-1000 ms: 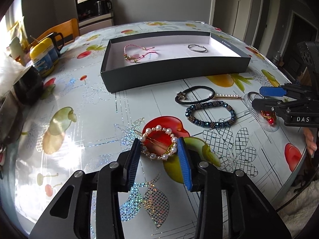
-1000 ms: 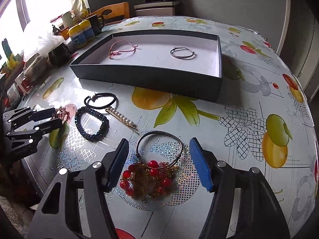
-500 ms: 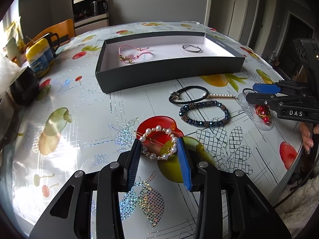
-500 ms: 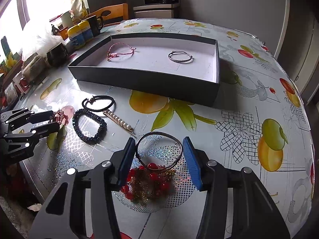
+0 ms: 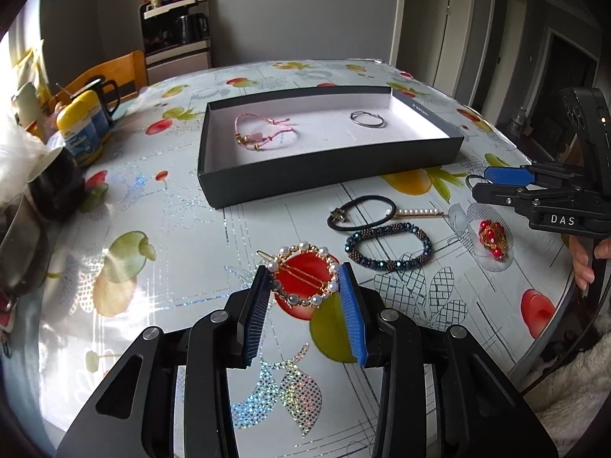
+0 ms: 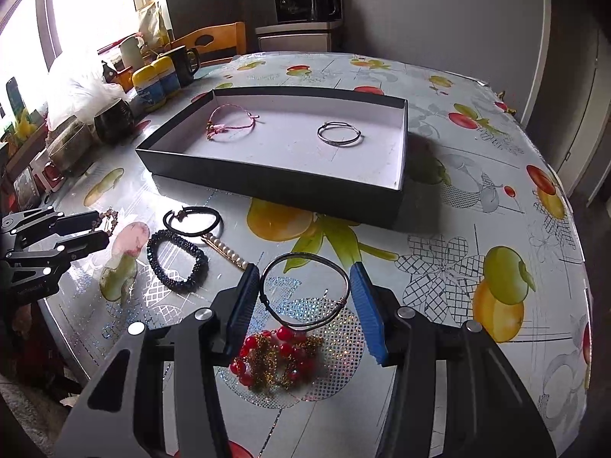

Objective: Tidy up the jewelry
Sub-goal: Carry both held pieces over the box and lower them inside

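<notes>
My left gripper (image 5: 303, 280) is shut on a round pearl hair clip (image 5: 303, 278), both pads touching its rim, lifted off the table. My right gripper (image 6: 303, 286) is shut on a thin wire bangle (image 6: 304, 291), both pads against it, raised above a red bead and gold chain piece (image 6: 277, 357). A dark shallow box (image 5: 328, 173) at the table's far side holds a pink cord bracelet (image 5: 259, 131) and a silver bangle (image 5: 367, 119). On the table lie a black hair tie (image 5: 361, 212), a dark blue bead bracelet (image 5: 387, 246) and a pearl pin (image 5: 416, 212).
Mugs and yellow-lidded jars (image 5: 82, 129) stand at the table's left edge, with a wooden chair (image 5: 110, 70) behind. The table's round edge runs close on the right. The right gripper shows in the left wrist view (image 5: 492, 187), the left gripper in the right wrist view (image 6: 95, 231).
Both grippers have closed onto their pieces and risen. The pearl clip and the wire bangle are now off the table; the red bead piece stays down.
</notes>
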The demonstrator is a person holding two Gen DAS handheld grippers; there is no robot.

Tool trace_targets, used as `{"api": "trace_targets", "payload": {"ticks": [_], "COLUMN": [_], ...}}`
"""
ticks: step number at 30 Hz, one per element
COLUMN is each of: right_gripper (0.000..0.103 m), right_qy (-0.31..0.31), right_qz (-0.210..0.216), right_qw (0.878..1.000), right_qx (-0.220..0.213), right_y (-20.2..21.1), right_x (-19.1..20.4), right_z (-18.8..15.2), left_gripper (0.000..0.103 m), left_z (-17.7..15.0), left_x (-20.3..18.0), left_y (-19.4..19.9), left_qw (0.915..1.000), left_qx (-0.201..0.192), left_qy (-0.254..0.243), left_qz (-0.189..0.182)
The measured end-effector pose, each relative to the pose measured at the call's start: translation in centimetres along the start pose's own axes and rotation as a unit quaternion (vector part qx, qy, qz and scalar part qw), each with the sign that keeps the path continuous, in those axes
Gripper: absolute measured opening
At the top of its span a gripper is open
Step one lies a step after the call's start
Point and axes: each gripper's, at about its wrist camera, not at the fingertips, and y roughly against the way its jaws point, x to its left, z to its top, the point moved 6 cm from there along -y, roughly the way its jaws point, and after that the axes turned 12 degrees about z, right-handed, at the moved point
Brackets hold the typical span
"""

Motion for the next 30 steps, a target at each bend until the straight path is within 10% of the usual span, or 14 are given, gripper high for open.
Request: {"api": "trace_targets", "payload": {"ticks": [16,30], "right_gripper": [0.049,0.049], "right_qy": [0.017,-0.019], "right_qz": [-0.023,-0.005], "right_qw": [0.998,0.999], "right_qx": [-0.056,0.026], "right_y": [-0.3,-8.0], "right_x": [-2.1,-4.6], "right_z": [8.9,10.1], "left_gripper": [0.039,0.039], "left_z": [10.4,11.8], "left_x": [1.8,1.1], "left_y": [-1.3,-10.6], "left_qw": [0.9989,0.9956], "left_qx": [-0.047,0.083], "left_qy": [0.001,0.032], "left_qz": [-0.007,-0.03]}}
